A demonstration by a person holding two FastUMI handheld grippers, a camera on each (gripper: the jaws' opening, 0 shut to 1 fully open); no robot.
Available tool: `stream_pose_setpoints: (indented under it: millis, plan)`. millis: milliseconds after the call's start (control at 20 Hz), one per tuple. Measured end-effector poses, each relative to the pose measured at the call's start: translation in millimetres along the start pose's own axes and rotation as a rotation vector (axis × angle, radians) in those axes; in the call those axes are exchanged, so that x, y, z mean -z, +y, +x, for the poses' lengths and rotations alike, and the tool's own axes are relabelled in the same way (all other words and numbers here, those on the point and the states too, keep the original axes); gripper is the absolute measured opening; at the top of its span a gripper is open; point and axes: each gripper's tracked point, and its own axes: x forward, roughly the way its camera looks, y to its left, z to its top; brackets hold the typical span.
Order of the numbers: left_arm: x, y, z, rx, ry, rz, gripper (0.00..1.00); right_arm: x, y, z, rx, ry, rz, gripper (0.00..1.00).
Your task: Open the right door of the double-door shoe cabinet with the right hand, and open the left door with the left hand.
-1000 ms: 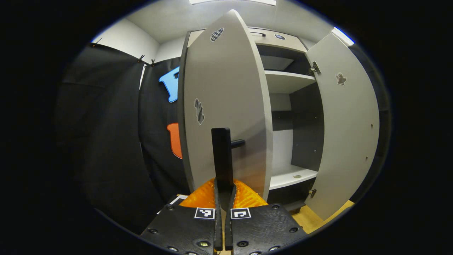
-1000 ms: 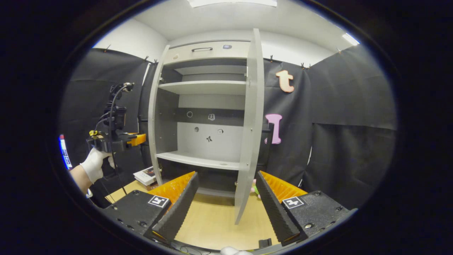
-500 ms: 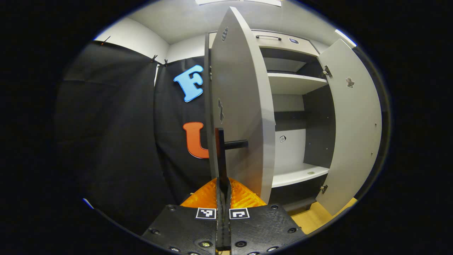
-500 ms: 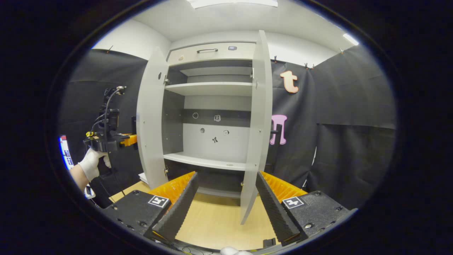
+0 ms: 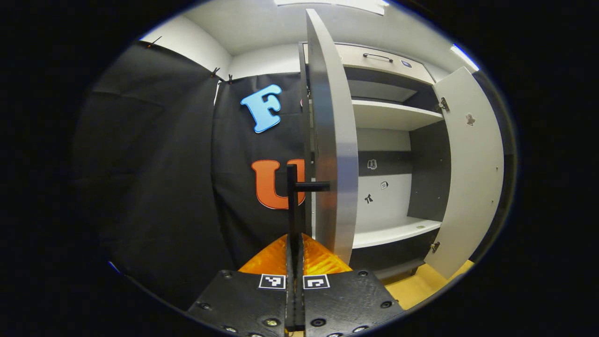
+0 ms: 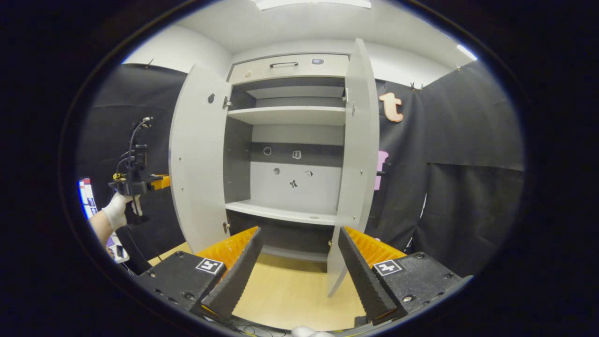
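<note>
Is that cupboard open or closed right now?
Open. Both doors, left door and right door, stand swung outward, baring the shelves inside the shoe cabinet.

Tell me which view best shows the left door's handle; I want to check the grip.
The left gripper view: the black handle stands right ahead, clamped between the left tongs. In the right gripper view the left door hides the handle; the left tongs reach in behind it.
</note>
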Motion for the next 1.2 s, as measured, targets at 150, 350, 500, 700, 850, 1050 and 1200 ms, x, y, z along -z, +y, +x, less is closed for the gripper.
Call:
stream_pose_setpoints:
  millis: [150,350,500,700,850,1050,1200]
  plan:
    - [3.4,8.0,1.9,0.036,-0.001,-0.005,0.00,-1.1,5.8,0.4,-0.001,0.000,0.002,1.00]
    - [2.9,8.7,2.2,0.044,-0.001,0.016,0.00,-0.6,11.6,-1.8,0.003,-0.003,-0.007,1.00]
    - [3.4,7.4,1.6,0.040,0.004,0.016,0.08,1.1,15.3,-3.7,0.004,0.003,-0.009,1.00]
    - [6.0,10.8,-8.2,-0.002,0.012,0.062,0.01,-0.4,13.8,-8.1,0.015,0.001,-0.013,1.00]
    - [15.2,7.8,-28.2,-0.005,0.037,0.086,0.03,-1.7,11.0,-13.9,0.025,-0.003,-0.015,1.00]
    - [29.4,13.7,-59.8,-0.055,0.073,0.055,0.69,-2.7,9.4,-17.3,0.029,-0.010,-0.022,1.00]
    - [33.8,12.4,-80.6,-0.090,0.092,0.052,0.97,-6.0,9.2,-17.6,0.020,-0.012,-0.022,1.00]
